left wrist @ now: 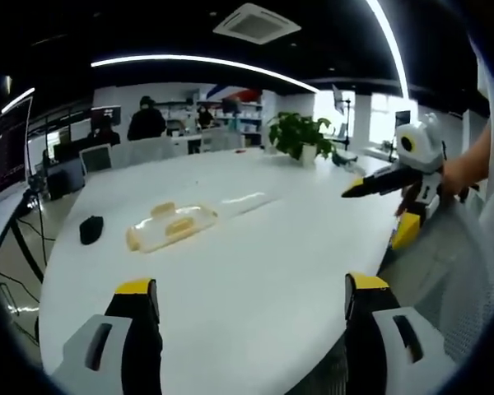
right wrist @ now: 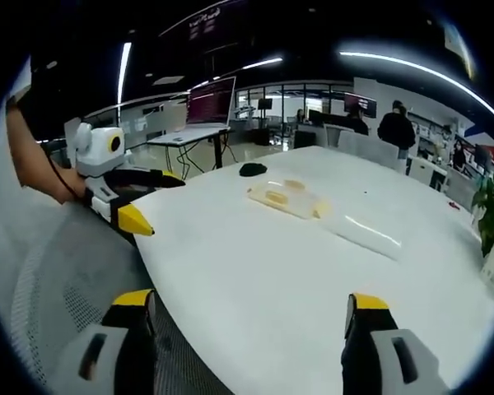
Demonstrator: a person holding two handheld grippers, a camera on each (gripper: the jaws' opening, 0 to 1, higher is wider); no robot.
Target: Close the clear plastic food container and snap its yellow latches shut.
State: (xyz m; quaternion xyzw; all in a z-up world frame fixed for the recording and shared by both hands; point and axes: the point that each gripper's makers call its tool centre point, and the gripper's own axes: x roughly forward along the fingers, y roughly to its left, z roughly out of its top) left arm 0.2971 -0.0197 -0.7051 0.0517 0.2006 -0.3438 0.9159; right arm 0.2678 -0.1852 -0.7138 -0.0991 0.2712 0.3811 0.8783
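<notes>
the clear plastic food container (left wrist: pixel 171 226) is lying out on the white table (left wrist: pixel 255 288), well apart from both grippers, with a small black object (left wrist: pixel 90 230) resting near it toward the table's edge. in the right gripper view the same container (right wrist: pixel 286 197) is being seen beyond the middle of the table (right wrist: pixel 255 296), its yellow latches (right wrist: pixel 275 197) showing as pale yellow patches through the clear plastic; whether the lid is seated or lying open cannot be told at this range.

the left gripper (left wrist: pixel 251 298) is being held at the near edge of the table with its jaws spread wide and nothing between them. the right gripper (right wrist: pixel 249 316) is likewise being held with its jaws parted and empty. each gripper is also being caught in the other's view, at the side of the table, jaws apart there too (left wrist: pixel 379 206) (right wrist: pixel 144 202).

the container is judged to be light, thin-walled and somewhat flexible, and slippery on the smooth tabletop, so it is likely to be pushed along rather than pinned unless one gripper is steadying the base. the latches are judged the stiff parts; pressure is best applied at each latch's outer flap while the lid rim is being held down beside it.
</notes>
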